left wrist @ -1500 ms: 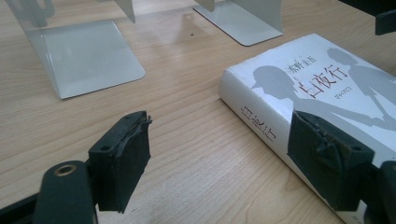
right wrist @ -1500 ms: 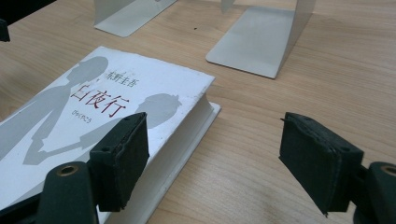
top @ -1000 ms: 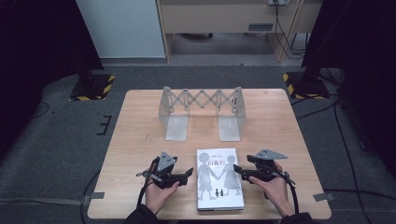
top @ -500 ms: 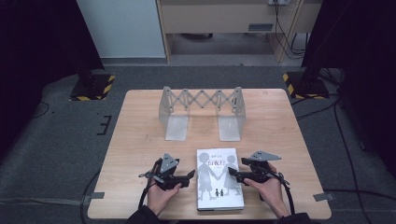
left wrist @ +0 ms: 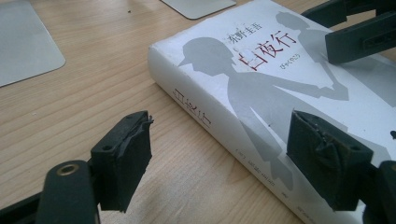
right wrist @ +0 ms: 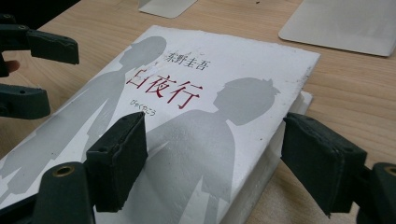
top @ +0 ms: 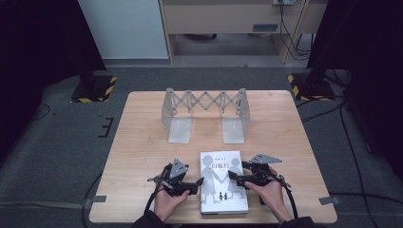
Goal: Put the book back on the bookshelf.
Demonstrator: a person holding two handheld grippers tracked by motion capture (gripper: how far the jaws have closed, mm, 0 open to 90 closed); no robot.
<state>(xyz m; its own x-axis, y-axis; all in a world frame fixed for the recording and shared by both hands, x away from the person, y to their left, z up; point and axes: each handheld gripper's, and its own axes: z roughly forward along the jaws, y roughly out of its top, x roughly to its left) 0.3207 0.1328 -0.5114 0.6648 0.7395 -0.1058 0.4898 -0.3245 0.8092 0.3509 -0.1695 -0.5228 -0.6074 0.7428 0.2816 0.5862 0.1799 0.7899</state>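
A lab or test room: a lone wooden table (top: 142, 142) on grey carpet (top: 57, 142), hazard-striped stand bases (top: 95, 90), black curtains (top: 38, 42) and loose cables (top: 342, 128) around it

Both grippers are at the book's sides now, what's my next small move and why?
Probably ease both grippers inward until each straddles an edge. The book lies flat and closed; the left gripper is open across its spine edge, the right gripper open across the page edge, neither clamped yet, so closing now would likely miss a firm hold.

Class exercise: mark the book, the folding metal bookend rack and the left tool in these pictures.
book (top: 222, 183), high view, on its white front cover.
folding metal bookend rack (top: 207, 101), high view, on its scissor lattice.
left tool (left wrist: 219, 158), left gripper view, midway between its open fingertips.
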